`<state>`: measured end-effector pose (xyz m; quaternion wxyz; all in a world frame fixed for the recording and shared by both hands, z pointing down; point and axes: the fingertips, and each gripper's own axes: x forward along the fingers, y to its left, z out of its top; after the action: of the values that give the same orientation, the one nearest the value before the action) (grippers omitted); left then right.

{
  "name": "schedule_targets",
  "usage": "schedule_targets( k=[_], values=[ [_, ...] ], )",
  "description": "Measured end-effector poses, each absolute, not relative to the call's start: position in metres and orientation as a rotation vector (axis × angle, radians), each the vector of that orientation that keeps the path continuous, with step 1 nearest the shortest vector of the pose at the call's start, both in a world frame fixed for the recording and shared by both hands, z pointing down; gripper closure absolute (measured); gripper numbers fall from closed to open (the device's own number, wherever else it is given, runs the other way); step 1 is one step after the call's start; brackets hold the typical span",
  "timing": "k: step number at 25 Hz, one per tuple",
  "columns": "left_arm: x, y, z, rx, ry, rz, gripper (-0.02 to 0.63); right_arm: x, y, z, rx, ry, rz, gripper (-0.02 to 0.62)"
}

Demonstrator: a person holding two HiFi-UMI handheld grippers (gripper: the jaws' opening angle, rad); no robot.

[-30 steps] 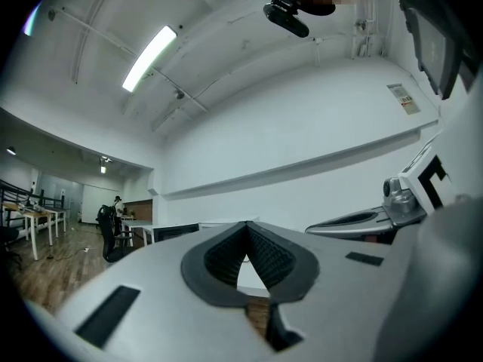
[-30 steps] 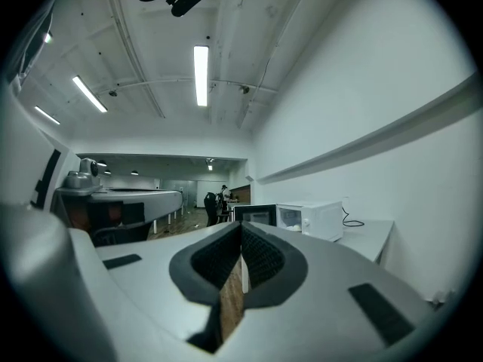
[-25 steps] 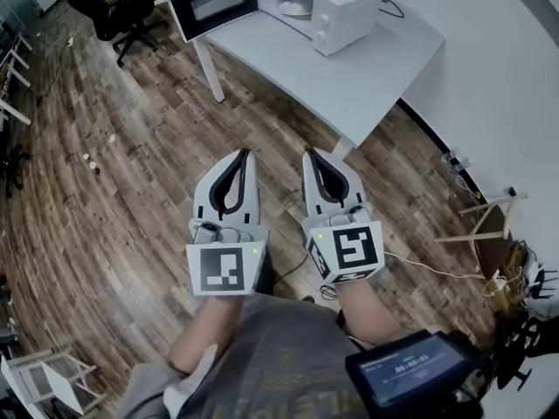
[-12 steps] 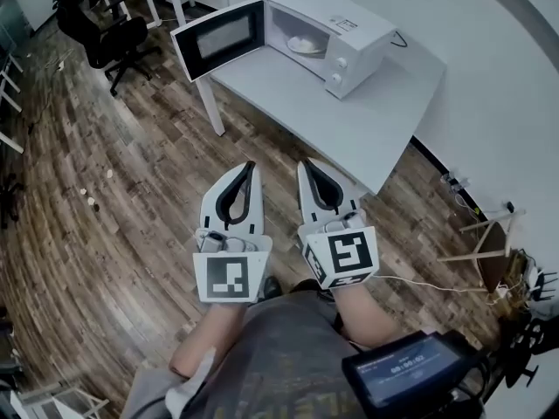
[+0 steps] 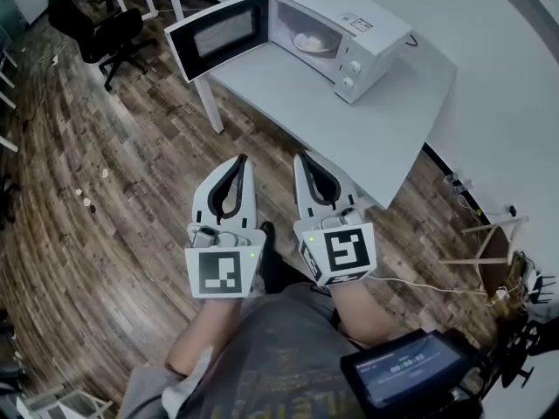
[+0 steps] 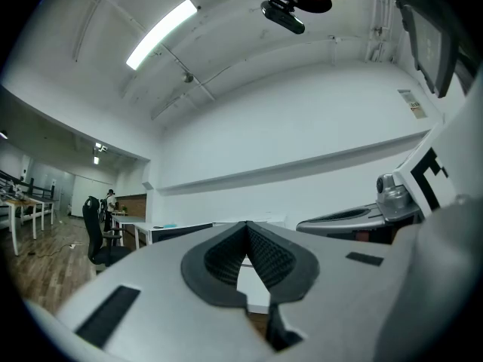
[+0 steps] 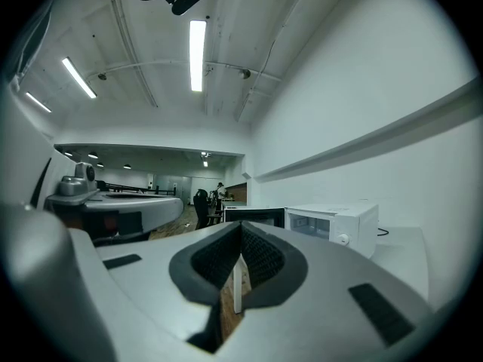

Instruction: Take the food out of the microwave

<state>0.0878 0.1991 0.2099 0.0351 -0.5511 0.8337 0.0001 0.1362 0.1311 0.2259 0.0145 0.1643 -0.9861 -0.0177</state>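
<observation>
White all over, the microwave (image 5: pixel 371 16) sits on the table (image 5: pixel 376 120) with its door (image 5: pixel 218 35) swung open to the left, and the food (image 5: pixel 313 42) lies pale inside the cavity. My left gripper (image 5: pixel 239 161) and right gripper (image 5: pixel 300 157) are both pinched together with nothing between the jaws, held level and well short of the table edge. I judge I should come in square to the opening, spread the jaws before reaching the food, and keep clear of the door.
</observation>
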Motion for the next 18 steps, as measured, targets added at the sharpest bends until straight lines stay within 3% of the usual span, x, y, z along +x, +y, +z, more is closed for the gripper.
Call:
schedule_targets(
  k=[18],
  values=[
    [-0.035, 0.066, 0.251, -1.882, 2.484, -0.202, 0.600, 0.017, -0.004, 0.269, 0.670, -3.000, 0.092, 0.589]
  ],
)
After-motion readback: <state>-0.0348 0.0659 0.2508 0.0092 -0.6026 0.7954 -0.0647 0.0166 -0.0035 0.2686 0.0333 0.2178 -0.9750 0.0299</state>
